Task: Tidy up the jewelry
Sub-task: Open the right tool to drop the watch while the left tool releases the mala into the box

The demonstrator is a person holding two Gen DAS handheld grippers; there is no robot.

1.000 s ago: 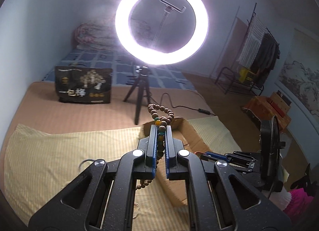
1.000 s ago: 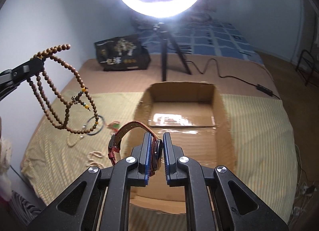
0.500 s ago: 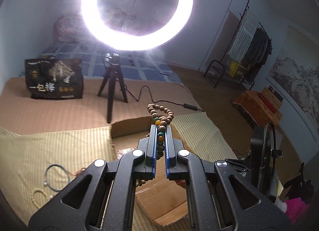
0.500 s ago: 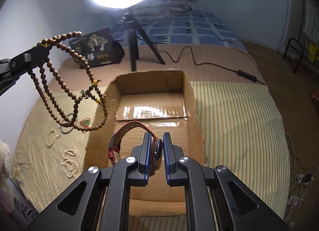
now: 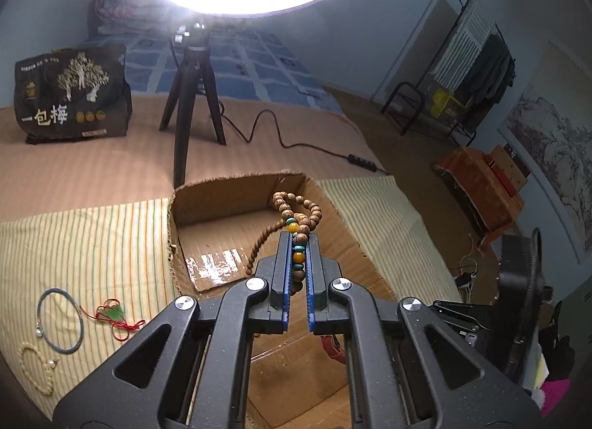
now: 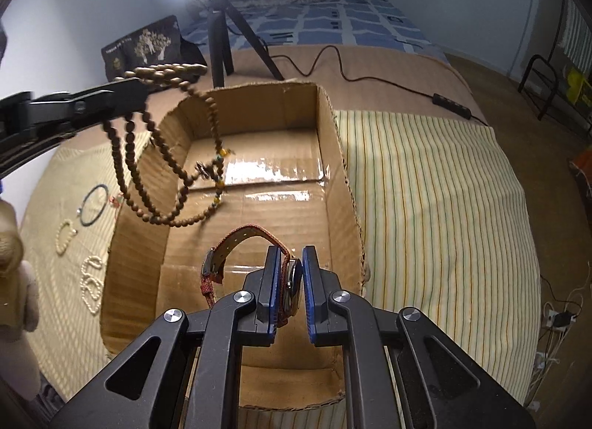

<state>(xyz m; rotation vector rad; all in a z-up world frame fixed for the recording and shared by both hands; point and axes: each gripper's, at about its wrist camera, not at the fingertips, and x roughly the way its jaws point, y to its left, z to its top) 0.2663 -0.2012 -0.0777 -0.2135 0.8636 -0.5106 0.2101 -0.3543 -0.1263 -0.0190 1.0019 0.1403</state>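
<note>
a: over the cardboard box (image 6: 335, 155) on the bed, both claws are loaded. the left claw (image 5: 298, 266) is pinched narrow on the wooden bead necklace (image 5: 296, 214), whose long loops dangle above the box's left half in the right wrist view (image 6: 162, 184).

b: and the right claw (image 6: 288, 281)?

a: clamped on the watch (image 6: 292, 281), its orange strap (image 6: 240, 240) arching up and left, above the near part of the box floor.

b: so how far along?

a: i'd judge mid-way at best. the box floor looks bare, nothing dropped in that i can see. still out on the striped cloth (image 5: 92, 236): a dark cord bracelet (image 5: 61, 319), a green pendant on red string (image 5: 113, 316), a pale bead bracelet (image 5: 35, 362), and another pale bead strand (image 6: 90, 281).

b: room to move?

a: plenty inside; the box is wide and open-topped. i'd watch the torn left wall (image 6: 148, 177), since the hanging loops sit close to it and could snag. the tripod (image 5: 190, 96) stands just behind the far wall.
</note>
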